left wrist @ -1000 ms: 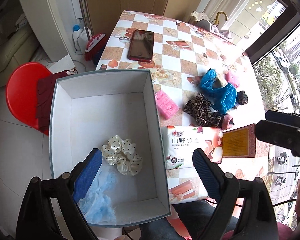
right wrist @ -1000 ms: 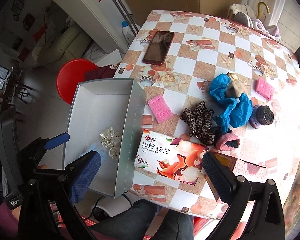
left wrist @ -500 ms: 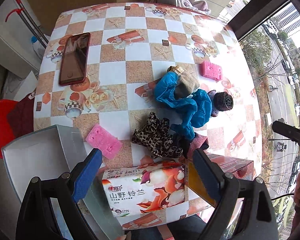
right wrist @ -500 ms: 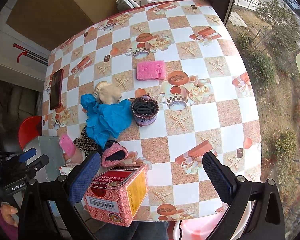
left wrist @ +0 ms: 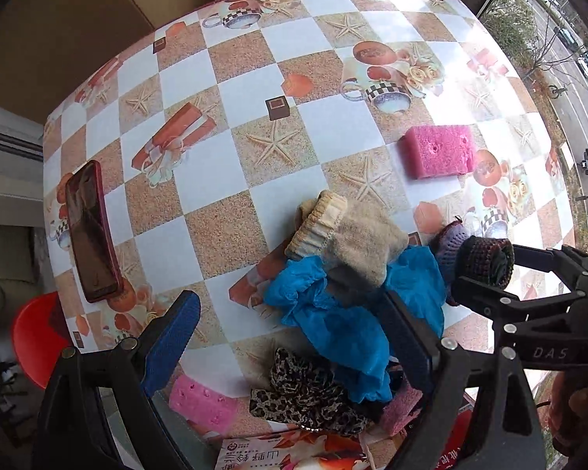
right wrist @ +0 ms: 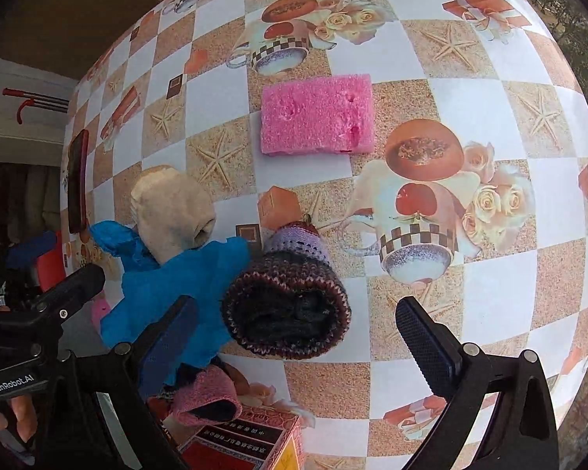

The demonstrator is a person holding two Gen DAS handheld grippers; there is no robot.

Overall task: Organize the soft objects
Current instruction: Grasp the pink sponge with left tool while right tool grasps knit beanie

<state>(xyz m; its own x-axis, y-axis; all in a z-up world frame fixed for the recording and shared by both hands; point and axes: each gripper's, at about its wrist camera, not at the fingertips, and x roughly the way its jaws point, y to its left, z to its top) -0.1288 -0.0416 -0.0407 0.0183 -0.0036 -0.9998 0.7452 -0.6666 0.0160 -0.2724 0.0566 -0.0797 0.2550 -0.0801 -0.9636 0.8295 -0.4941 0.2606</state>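
A pile of soft things lies on the patterned table: a blue cloth (left wrist: 333, 313), a beige sock roll (left wrist: 345, 239), a leopard scrunchie (left wrist: 305, 395) and a dark knitted roll (right wrist: 290, 305). My left gripper (left wrist: 290, 337) is open, low over the blue cloth. My right gripper (right wrist: 294, 340) is open, its jaws either side of the knitted roll, not touching it. A pink sponge (right wrist: 317, 115) lies beyond. A second pink sponge (left wrist: 202, 403) lies near the left fingers. The right gripper also shows in the left wrist view (left wrist: 486, 270).
A red phone (left wrist: 92, 231) lies at the table's left edge. A tissue pack (left wrist: 294, 456) and a red carton (right wrist: 247, 442) sit at the near edge. A small pink knitted piece (right wrist: 207, 399) lies by the carton. A red stool (left wrist: 31, 337) stands left.
Both grippers have swung away from the white box and moved forward and down over the pile. The box has left both views. Both stay open.
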